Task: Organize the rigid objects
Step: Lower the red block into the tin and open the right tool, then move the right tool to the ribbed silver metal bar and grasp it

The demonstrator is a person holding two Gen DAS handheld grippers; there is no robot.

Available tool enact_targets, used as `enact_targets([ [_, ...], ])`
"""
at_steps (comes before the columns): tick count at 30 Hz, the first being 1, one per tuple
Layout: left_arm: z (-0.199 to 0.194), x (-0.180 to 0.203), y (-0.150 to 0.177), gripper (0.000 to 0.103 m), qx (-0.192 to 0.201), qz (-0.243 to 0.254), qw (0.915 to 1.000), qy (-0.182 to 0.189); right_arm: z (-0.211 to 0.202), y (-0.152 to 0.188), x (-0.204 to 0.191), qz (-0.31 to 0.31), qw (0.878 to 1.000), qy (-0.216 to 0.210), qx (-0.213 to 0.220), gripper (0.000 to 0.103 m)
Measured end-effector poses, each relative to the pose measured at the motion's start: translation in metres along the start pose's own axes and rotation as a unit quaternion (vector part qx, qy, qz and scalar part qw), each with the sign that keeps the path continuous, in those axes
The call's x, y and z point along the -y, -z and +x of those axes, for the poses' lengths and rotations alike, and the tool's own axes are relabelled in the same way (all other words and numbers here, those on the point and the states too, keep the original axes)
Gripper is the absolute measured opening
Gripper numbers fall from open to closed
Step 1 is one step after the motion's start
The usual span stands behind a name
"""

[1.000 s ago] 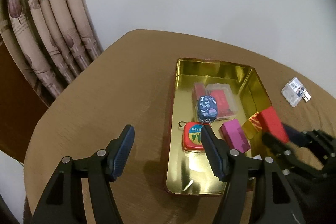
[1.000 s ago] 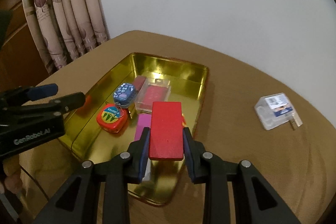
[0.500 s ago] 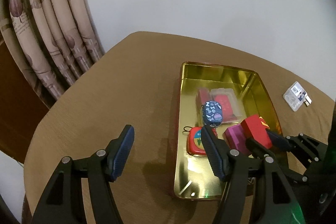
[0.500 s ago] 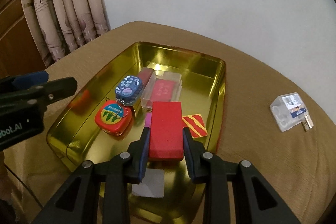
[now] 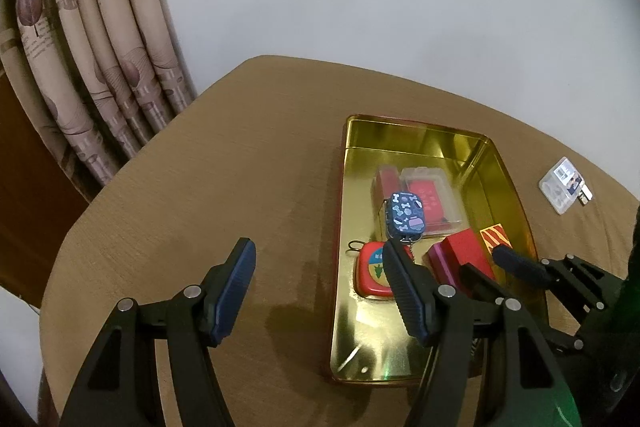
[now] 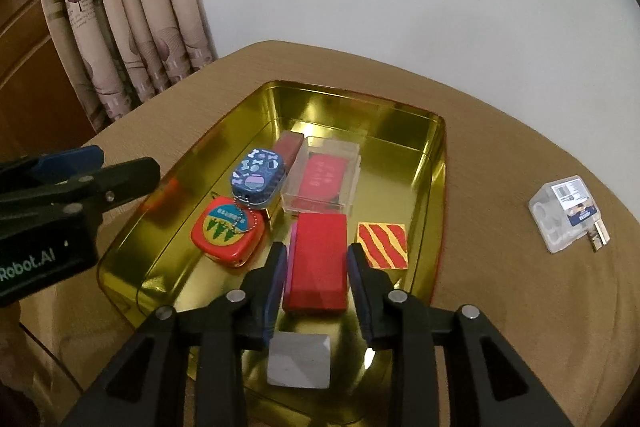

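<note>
Right wrist view: right gripper (image 6: 317, 273) jaws slightly parted beside flat red rectangular block (image 6: 316, 263), now resting atop magenta block (image 6: 293, 247) inside gold metal tray (image 6: 438, 163); left gripper (image 5: 318, 285) wide, empty, over tan table (image 5: 240, 167).

A shallow gold tin tray (image 6: 436, 163) with a red outer rim sits on the counter (image 6: 500, 131). Inside, a red block (image 6: 316, 263) lies flat atop a magenta block (image 6: 293, 239) whose edge peeks out at its left. Just beside it on the right lies a small tile with red and yellow stripes (image 6: 383, 245). Behind it sits a clear plastic case (image 6: 324, 177) holding a red card, with a dark red bar (image 6: 287, 145) along its left side. A blue patterned tin (image 6: 258, 177) lies on a ball chain, overlapping a round-cornered red tin with green trees (image 6: 228, 235). A grey block (image 6: 299, 359) lies at the tray's near end. Well apart on the counter lies a clear labelled box (image 6: 562, 213).
</note>
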State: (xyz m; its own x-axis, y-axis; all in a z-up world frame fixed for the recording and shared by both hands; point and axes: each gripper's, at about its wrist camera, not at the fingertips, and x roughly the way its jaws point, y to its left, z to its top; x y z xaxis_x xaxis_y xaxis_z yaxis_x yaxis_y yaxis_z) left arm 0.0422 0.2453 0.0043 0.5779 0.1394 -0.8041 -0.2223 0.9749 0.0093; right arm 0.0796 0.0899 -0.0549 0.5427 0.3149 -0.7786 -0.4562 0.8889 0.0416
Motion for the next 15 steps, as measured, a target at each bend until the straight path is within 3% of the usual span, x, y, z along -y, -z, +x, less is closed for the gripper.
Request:
enact_targets([
  [7, 0.001, 0.001, 0.000, 0.063, -0.002, -0.001, 1.0000, -0.002, -0.027, -0.003, 0.014, 0.025, 0.999, -0.005, 0.031, 0.039],
  [15, 0.001, 0.006, 0.002, 0.063, 0.001, 0.010, 0.9999, -0.004, -0.051, 0.008, 0.082, 0.067, 0.995, 0.054, 0.046, 0.039],
])
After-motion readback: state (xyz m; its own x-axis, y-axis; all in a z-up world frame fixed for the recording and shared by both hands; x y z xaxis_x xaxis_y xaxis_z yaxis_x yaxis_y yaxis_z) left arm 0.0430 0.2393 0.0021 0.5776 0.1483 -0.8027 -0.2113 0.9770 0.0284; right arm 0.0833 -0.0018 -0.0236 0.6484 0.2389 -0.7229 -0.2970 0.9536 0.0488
